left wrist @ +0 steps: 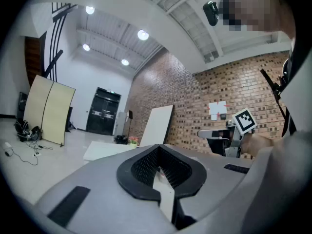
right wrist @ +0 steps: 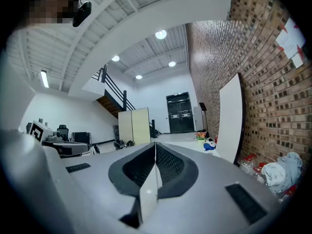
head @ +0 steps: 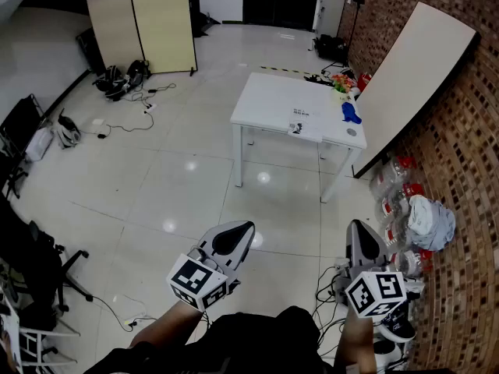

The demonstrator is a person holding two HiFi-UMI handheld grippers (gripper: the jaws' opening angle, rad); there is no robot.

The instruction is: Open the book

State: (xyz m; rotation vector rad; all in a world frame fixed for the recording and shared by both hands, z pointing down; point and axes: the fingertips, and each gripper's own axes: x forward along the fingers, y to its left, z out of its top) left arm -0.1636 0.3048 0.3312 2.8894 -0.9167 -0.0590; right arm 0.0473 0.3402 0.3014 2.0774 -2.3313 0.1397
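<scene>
The glossy tiled floor [head: 156,178] takes up most of the head view. It lies open ahead of both sets of fingers as far as the white desk [head: 273,100]. To the right of the fingers runs a brick wall [head: 460,170], with a large white board [head: 413,76] leaning on it just beyond the desk. A folding screen [head: 144,26] stands far ahead and to the left.

The left gripper [head: 232,232] and the right gripper [head: 362,240] are held low, close to the person's body and well apart from each other. Each gripper's own view shows its fingers [left wrist: 141,167] clenched together with nothing between them.

The task's thing is most likely the small flat printed item, probably the book [head: 300,128]. It lies at the desk's near edge, well ahead of the fingers and roughly between their two lines. It is too small to tell whether its cover is closed. A blue object [head: 351,113] sits just to its right on the desk.

As far as I can judge, nothing of the task is done. The walk to the desk is left, and so is the opening of the cover.

The straight path to the desk looks free. The tight side is to the right of the right fingers, where loose cables [head: 327,283] trail on the floor and bagged bottles [head: 413,216] are piled along the wall. An office chair [head: 35,263] stands to the left of the left fingers. At the desk, the book's place at the near edge should make it easy to reach, though a push could slide it.
</scene>
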